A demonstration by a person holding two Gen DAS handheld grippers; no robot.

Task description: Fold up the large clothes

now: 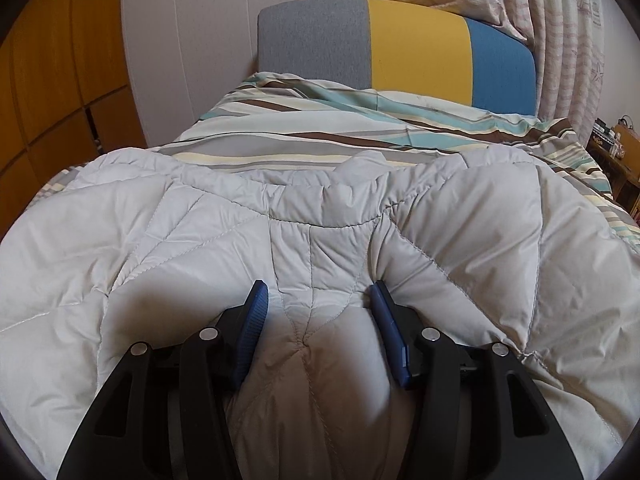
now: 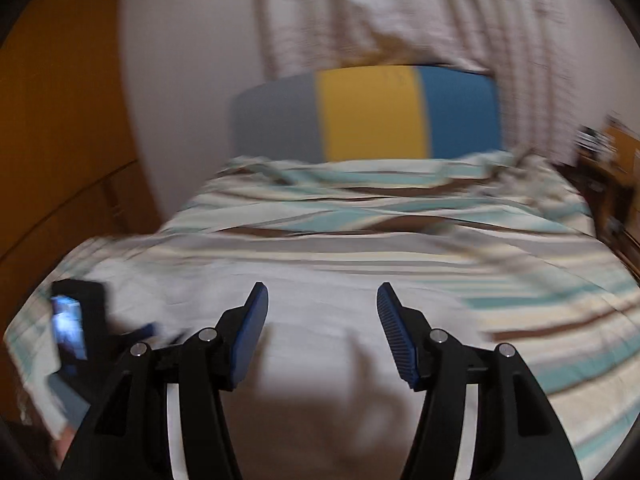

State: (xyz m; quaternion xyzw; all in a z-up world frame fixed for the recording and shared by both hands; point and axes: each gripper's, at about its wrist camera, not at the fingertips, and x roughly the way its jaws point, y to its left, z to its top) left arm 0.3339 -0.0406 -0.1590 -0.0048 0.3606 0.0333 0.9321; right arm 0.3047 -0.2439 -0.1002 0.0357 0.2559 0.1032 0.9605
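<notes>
A pale grey quilted puffer jacket (image 1: 320, 240) lies spread across the near end of the bed, collar pointing away. My left gripper (image 1: 318, 292) is open, and a raised ridge of the jacket's padding sits between its blue fingers (image 1: 254, 320); the pads do not visibly squeeze it. In the blurred right wrist view the jacket (image 2: 320, 340) shows as a pale patch below my right gripper (image 2: 322, 296), which is open, empty and held above it. The left gripper's body (image 2: 80, 332) shows at the far left of that view.
The bed carries a striped duvet (image 1: 320, 132) in teal, brown and cream. A grey, yellow and blue headboard (image 1: 416, 52) stands behind it, with curtains (image 1: 568, 40) above. A wooden wardrobe (image 1: 52, 80) is on the left, a cluttered wooden shelf (image 1: 616, 152) on the right.
</notes>
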